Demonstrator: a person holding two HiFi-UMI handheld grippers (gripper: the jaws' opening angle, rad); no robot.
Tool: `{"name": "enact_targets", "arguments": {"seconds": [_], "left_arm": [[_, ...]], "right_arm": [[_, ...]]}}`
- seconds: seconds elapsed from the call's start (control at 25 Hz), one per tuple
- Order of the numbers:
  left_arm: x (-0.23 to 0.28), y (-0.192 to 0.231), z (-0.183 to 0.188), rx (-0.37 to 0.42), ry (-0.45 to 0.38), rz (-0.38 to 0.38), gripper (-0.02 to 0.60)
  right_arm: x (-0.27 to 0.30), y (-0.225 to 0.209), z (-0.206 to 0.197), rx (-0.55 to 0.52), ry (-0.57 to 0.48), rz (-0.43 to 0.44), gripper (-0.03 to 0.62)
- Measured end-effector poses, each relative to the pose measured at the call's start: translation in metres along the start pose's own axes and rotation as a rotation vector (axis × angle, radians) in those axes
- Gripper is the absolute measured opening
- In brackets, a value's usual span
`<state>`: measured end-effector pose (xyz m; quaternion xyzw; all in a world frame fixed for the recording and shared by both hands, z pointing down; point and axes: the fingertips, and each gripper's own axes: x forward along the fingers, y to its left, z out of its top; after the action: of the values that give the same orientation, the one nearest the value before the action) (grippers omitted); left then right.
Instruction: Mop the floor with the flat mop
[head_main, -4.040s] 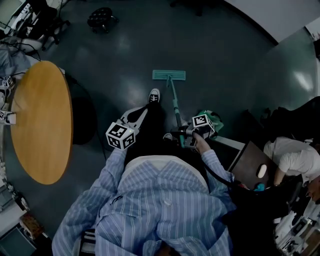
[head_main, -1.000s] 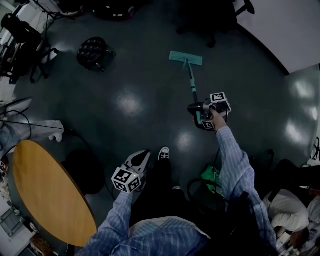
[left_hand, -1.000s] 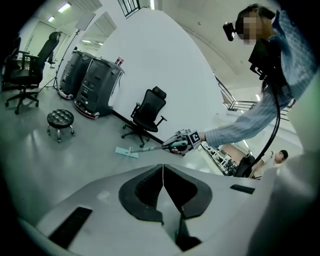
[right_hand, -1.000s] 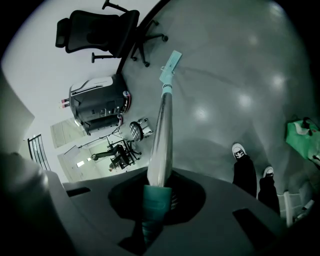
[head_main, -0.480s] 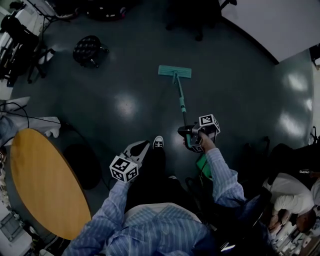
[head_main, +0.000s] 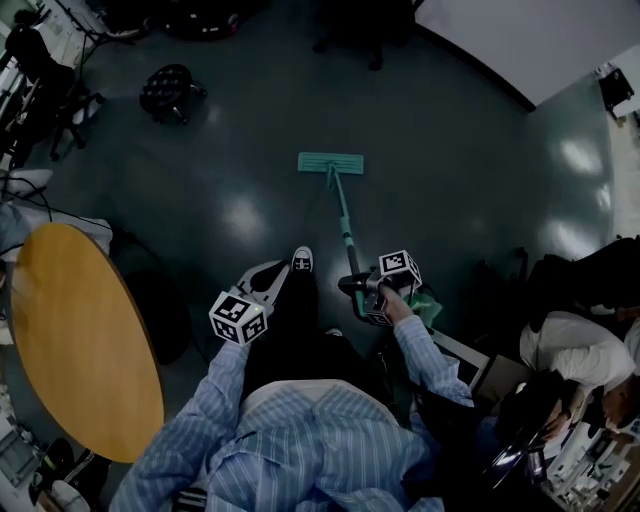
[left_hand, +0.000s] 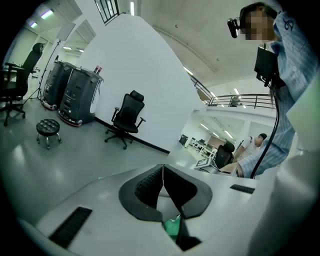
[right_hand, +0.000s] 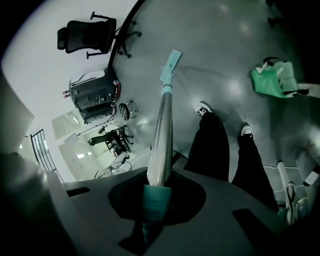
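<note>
1. The flat mop (head_main: 341, 215) is resting w/ its teal rectangular pad head (head_main: 331, 162) flat on the dark glossy floor (head_main: 230, 150), ahead of the person's black shoe w/ white toe (head_main: 301, 260). Its slim metal pole (right_hand: 161, 125) is slanting back past that shoe's right side.
2. The right gripper (head_main: 356, 286) is sitting just right of the shoe, both fingers pinching the pole's teal grip sleeve (right_hand: 156, 200). The pole is running straight out from btwn them to the pad head.
3. The left gripper (head_main: 272, 278) is hovering just left of the shoe, fingers pressed together w/ nothing btwn them, clear of the mop.
4. Handling, prob.: the mop is looking light & stiff. Bare metal is likely slick, so the teal sleeve is looking like the better hold. W/ one gripper only, the pole may be prone to twisting, so steady downward pressure should be holding the pad flat.
</note>
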<state>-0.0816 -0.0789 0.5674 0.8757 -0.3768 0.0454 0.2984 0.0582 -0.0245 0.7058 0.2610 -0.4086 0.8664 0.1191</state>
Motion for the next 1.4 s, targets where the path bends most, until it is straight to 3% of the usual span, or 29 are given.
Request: {"name": "enact_targets", "arguments": {"seconds": [0.32, 0.68, 1.4], "left_arm": [[-0.055, -0.078, -0.035, 0.039, -0.049, -0.030, 0.008], [-0.096, -0.157, -0.089, 0.048, -0.038, -0.046, 0.008], [-0.114, -0.170, -0.101, 0.055, -0.045, -0.023, 0.008]], "right_arm": [[-0.020, -0.089, -0.111, -0.011, 0.021, 0.008, 0.038], [-0.063, -0.184, -0.199, -0.031, 0.059, -0.033, 0.038], [-0.118, -0.247, -0.271, -0.042, 0.126, -0.092, 0.038]]}}
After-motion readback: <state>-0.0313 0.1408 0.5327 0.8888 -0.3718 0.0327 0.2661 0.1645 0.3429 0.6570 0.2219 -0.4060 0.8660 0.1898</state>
